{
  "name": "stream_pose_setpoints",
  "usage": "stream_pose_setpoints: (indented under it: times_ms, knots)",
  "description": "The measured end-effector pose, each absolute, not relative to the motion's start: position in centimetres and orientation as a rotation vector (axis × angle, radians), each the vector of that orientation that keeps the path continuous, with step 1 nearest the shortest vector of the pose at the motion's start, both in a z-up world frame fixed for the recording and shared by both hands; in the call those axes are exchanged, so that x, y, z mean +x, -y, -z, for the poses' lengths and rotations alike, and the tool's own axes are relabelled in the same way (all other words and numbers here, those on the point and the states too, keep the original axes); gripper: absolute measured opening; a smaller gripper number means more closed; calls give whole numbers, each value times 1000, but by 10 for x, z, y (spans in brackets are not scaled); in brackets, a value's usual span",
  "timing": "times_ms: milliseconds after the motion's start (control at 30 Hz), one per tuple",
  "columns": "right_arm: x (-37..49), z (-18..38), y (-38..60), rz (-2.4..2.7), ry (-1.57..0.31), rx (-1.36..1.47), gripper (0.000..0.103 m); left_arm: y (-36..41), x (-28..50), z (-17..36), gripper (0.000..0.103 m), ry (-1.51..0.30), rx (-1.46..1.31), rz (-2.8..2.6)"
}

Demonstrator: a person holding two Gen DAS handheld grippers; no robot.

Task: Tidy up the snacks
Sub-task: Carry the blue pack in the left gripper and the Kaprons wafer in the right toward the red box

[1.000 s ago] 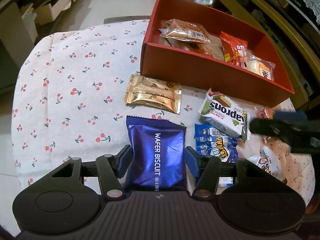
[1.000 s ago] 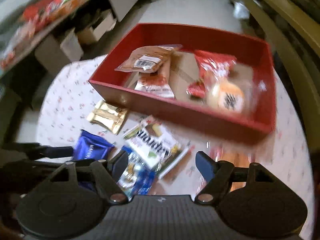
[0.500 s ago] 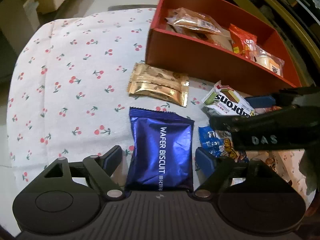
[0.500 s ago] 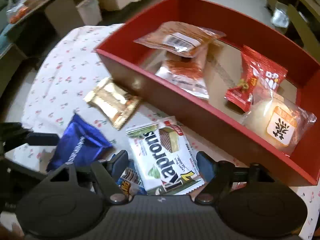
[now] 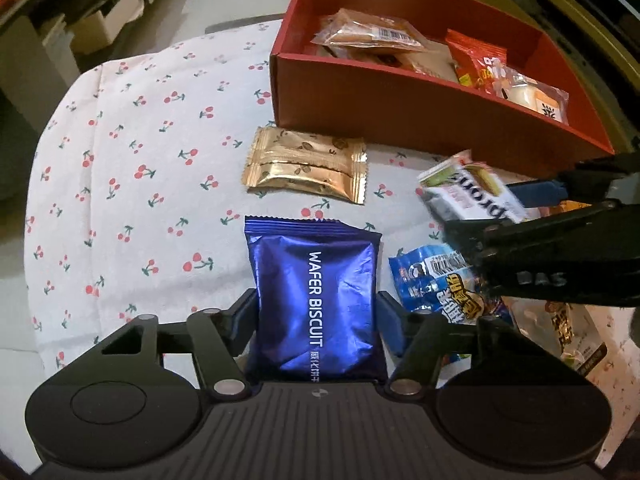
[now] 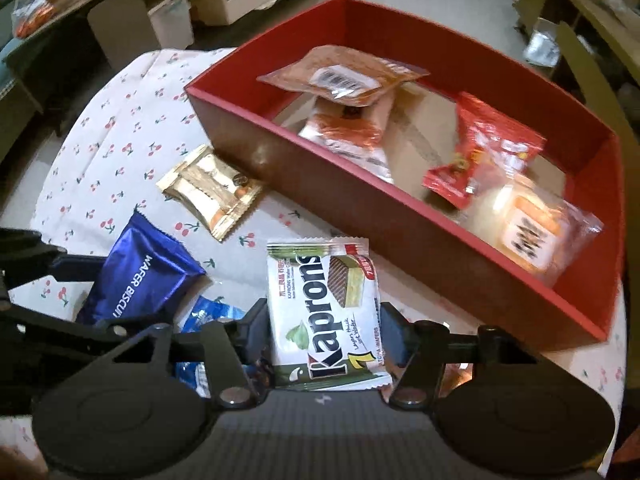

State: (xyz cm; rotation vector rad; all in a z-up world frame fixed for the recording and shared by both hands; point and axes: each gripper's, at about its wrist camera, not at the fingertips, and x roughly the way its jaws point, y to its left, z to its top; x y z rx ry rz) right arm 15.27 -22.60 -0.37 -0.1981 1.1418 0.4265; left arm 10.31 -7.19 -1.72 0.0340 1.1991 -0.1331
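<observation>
A blue "Wafer Biscuit" packet (image 5: 316,304) lies on the cherry-print cloth between the fingers of my left gripper (image 5: 318,320). Its jaws are closing and both pads touch the packet's sides. A white and green Kaprons wafer packet (image 6: 324,312) sits between the fingers of my right gripper (image 6: 324,324), whose jaws are closing too, pads against its edges. In the left wrist view the Kaprons packet (image 5: 472,192) looks tilted and blurred in the right gripper (image 5: 560,248). The red box (image 6: 400,232) stands just beyond, holding several snacks.
A gold packet (image 5: 306,164) lies between the blue packet and the red box (image 5: 400,120). A blue printed packet (image 5: 436,284) and a pale pouch (image 5: 568,328) lie under the right gripper. Shelves and boxes stand on the floor past the round table's edge.
My left jaws opened wide around the blue packet, then came back in against it. My right gripper came down over the Kaprons packet and closed on it.
</observation>
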Motion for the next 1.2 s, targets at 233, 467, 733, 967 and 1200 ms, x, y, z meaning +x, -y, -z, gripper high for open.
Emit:
stream_pose_setpoints:
  times_ms: [233,467,733,967,1200]
  knots:
    - [128,-28,248,-390,-1074,-64,79,65,96,8,65,-1185,-25,145]
    - [109,-52,256,-364,-999,0,78,68,88,-14,65,-1126,-67,177]
    - [115,-70,266,-332,-930,51,79,77,104,-45,65,-1030,-87,199]
    - [132,-81,275,-289,-875,90,79,100,134,-69,65,-952,-69,219]
    - [158,-91,294,-230,-824,161,79,121,165,-77,65,-917,-60,226]
